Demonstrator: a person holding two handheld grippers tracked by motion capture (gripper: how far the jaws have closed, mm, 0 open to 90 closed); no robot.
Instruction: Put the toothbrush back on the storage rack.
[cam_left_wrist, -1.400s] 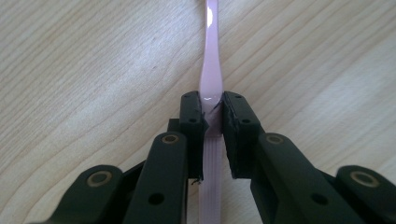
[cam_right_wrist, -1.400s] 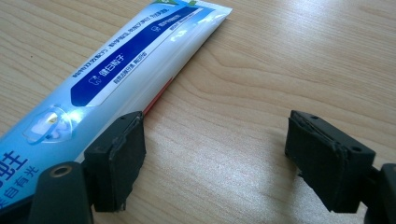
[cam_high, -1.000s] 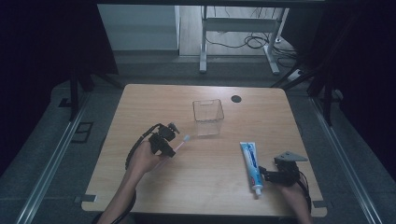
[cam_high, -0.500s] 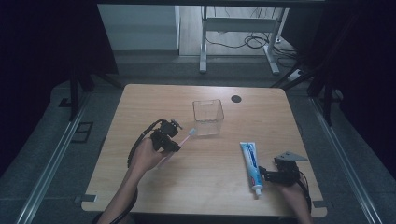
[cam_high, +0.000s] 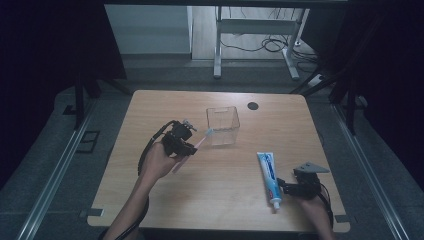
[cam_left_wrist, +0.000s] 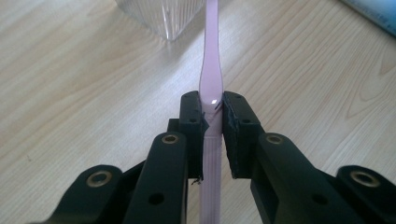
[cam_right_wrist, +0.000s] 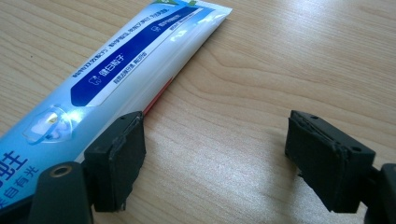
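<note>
Pink plastic catches the eye first: a slim toothbrush (cam_left_wrist: 210, 84) is pinched by its handle between the jaws of the left gripper (cam_high: 181, 141), which the person's left hand (cam_high: 159, 162) holds above the wooden table (cam_high: 150, 200). In the high view the brush slants up and to the right, its bristled head just beside the near left edge of a clear plastic container (cam_high: 223, 125) standing near the middle of the table; whether the head touches the rim is hard to say. From the left gripper view the handle runs straight out between the pads, with the ribbed wall of the container beyond it.

Over at the near right corner, the right gripper (cam_high: 299, 187) rests low by the table with its jaws spread wide and nothing between them. A blue and white toothpaste tube (cam_right_wrist: 116, 74) lies flat on the wood just beside it, close against the outside of one jaw, its cap end towards the person. A small dark disc (cam_high: 253, 106) sits towards the far edge.
</note>
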